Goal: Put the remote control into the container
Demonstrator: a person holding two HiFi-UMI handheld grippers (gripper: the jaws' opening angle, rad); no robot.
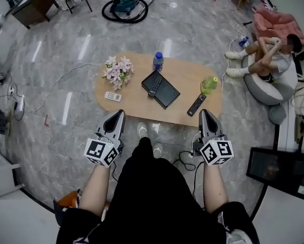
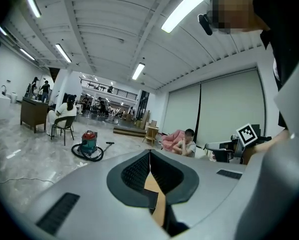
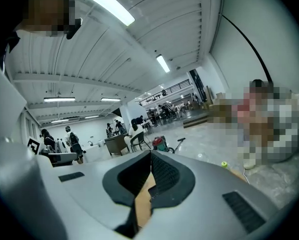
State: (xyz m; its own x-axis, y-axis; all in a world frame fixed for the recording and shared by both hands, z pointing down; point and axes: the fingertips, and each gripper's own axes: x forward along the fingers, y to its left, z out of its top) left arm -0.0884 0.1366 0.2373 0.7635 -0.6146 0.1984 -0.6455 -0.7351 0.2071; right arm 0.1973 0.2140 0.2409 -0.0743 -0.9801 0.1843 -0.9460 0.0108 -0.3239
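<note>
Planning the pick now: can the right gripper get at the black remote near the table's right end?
Probably yes. The right gripper is at the table's near edge, the black remote lies just beyond its tip, and nothing stands between them. Its jaws are shut, so they must open first.

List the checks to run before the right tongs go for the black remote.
1. The black remote lies in plain sight on the table: ok.
2. The right tongs are empty: ok.
3. The right tongs are open for the grasp: not ok, they are shut.
4. The left tongs are empty and off the table: ok.
5. The container has room: cannot tell, something dark lies on it.
</note>
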